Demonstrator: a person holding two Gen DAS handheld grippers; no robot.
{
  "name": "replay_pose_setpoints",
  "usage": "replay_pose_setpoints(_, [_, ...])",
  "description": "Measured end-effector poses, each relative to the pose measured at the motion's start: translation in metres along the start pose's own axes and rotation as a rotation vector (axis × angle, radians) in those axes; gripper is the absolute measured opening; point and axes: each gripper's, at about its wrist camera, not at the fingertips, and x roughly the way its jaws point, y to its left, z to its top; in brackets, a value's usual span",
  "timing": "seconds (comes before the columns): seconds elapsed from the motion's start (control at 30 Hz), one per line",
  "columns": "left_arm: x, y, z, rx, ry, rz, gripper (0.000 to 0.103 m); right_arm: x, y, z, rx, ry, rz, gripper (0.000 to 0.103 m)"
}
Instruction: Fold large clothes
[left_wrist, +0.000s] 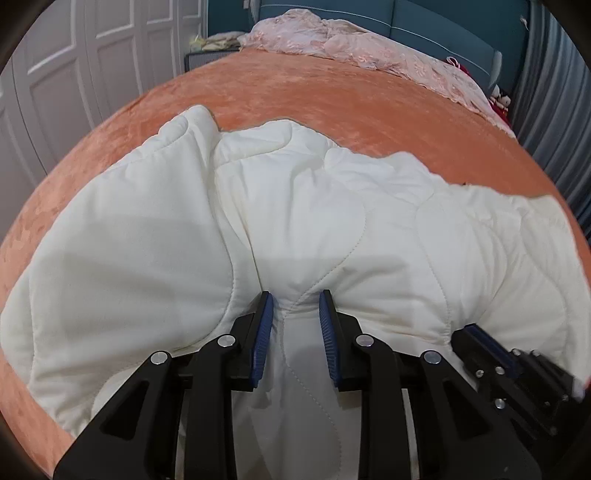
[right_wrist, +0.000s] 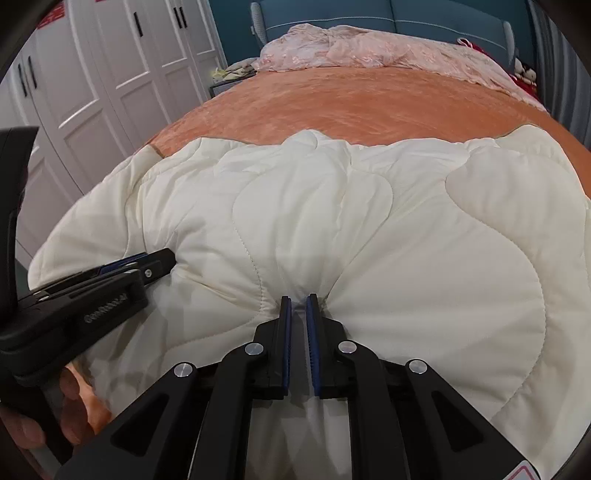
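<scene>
**Both claws gathering the quilt's near edge**

Orange bedspread (left_wrist: 332, 107) fills the upper half of both views, white wardrobe doors (right_wrist: 122, 55) at upper left and a pink rumpled cover (left_wrist: 351, 40) by the headboard. Across the frame's middle lies the white quilted comforter (left_wrist: 295, 206), bunched toward the lower centre.

To fold well, I would lift both pinched points together, level, and carry them toward the far edge so the layers land aligned.

In its own view, the left claw (left_wrist: 296, 299) stands narrowly parted, pinching a thick ridge of comforter. The right claw (right_wrist: 298, 300) is nearly pressed together, pinching a thin fold. They sit close beside each other.
</scene>
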Motion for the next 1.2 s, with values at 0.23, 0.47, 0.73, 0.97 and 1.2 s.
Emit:
replay_pose_setpoints(0.23, [0.004,-0.001,-0.007,0.006,-0.034,0.014,0.025,0.004,-0.003,-0.005,0.011,-0.023,0.007,0.009])
replay_pose_setpoints(0.47, [0.005,-0.004,-0.006,0.014,-0.035,0.028,0.025,0.005,0.0,-0.002,0.003,-0.025,-0.002,0.008])
replay_pose_setpoints(0.73, [-0.046,0.024,0.01,-0.082,0.023,-0.017,0.039,-0.049,0.019,0.015,0.08,-0.012,0.044,0.014])
replay_pose_setpoints(0.97, [-0.084,0.128,-0.008,-0.368,0.03,-0.013,0.062,-0.058,0.06,-0.006,0.022,0.043,0.084,0.014])
replay_pose_setpoints(1.2, [-0.095,0.164,-0.021,-0.482,0.032,-0.015,0.071,-0.024,0.066,-0.017,-0.008,0.121,0.038,0.013])
